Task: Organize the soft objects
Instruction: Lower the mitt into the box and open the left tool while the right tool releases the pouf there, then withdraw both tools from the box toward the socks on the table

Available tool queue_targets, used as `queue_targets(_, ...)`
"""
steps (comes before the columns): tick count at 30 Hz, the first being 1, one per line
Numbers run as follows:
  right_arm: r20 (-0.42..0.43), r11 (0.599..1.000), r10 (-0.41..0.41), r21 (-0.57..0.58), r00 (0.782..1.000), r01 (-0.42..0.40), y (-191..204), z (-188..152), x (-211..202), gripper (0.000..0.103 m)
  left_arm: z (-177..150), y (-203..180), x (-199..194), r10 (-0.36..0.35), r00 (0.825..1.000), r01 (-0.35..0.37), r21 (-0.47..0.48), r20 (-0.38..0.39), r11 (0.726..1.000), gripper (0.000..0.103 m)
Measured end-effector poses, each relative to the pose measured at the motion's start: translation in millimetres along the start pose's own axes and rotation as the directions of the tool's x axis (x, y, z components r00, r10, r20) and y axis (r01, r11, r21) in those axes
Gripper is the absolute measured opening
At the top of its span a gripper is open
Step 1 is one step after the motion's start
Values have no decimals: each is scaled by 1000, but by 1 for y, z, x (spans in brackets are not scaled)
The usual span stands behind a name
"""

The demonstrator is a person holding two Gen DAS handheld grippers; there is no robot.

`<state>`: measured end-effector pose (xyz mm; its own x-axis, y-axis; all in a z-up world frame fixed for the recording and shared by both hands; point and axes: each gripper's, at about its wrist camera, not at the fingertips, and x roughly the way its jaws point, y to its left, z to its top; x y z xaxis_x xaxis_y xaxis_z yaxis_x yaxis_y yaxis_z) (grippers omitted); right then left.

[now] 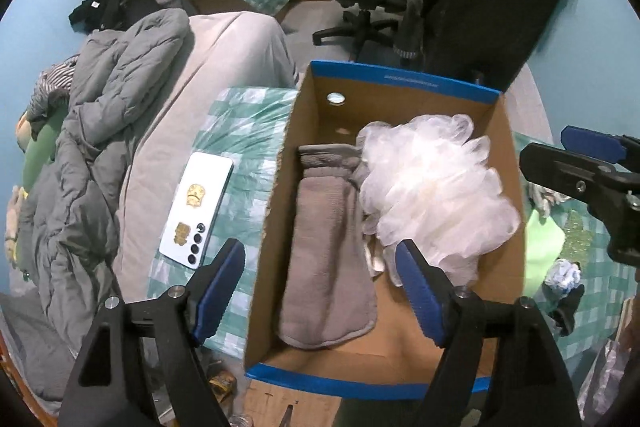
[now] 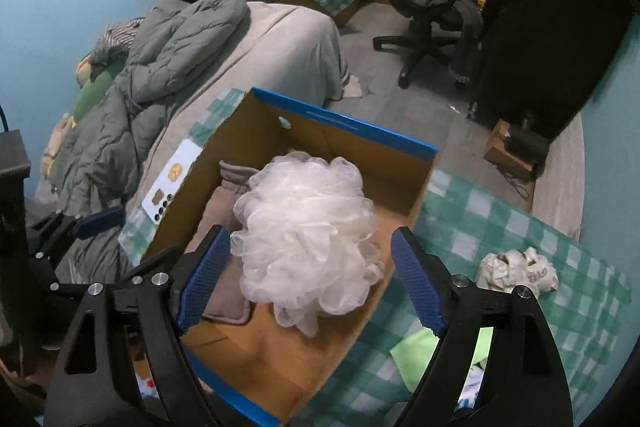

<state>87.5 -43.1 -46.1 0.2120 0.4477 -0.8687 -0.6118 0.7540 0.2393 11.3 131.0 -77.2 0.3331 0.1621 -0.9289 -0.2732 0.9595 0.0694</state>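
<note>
Loofah, white mesh lying in the cardboard box beside the grey towel, looks featherlight and squashy, so I'd pinch its middle; my right gripper and left gripper gape wide, empty, the crumpled cloth at three o'clock.

The left gripper is held level with its blue-padded fingers spread wide, nothing between them. The right gripper is likewise wide open and empty, its fingers angled slightly downward. The two sit close side by side, each showing at the edge of the other's view.
</note>
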Motion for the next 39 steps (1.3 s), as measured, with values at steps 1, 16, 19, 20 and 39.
queue_targets(1, 2, 1000, -2, 5, 1000, 2, -2, 0, -2, 83, 0, -2, -2, -7, 1000, 7, 1, 1, 1000, 79)
queue_targets(16, 7, 992, -56, 118, 998, 55, -57, -35, -48, 83, -4, -58, -23, -91, 996, 89, 104, 8, 991, 79)
queue_targets(19, 5, 987, -76, 143, 997, 74, -73, -45, -55, 83, -5, -72, -25, -104, 995, 102, 128, 6, 986, 79)
queue_targets(20, 3, 985, -85, 153, 996, 84, -78, -48, -58, 83, -6, -77, -26, -107, 994, 105, 139, 4, 985, 79)
queue_targets(39, -73, 939, -171, 289, 983, 185, -169, -116, -86, 83, -21, -163, -26, -171, 984, 177, 305, -46, 936, 79)
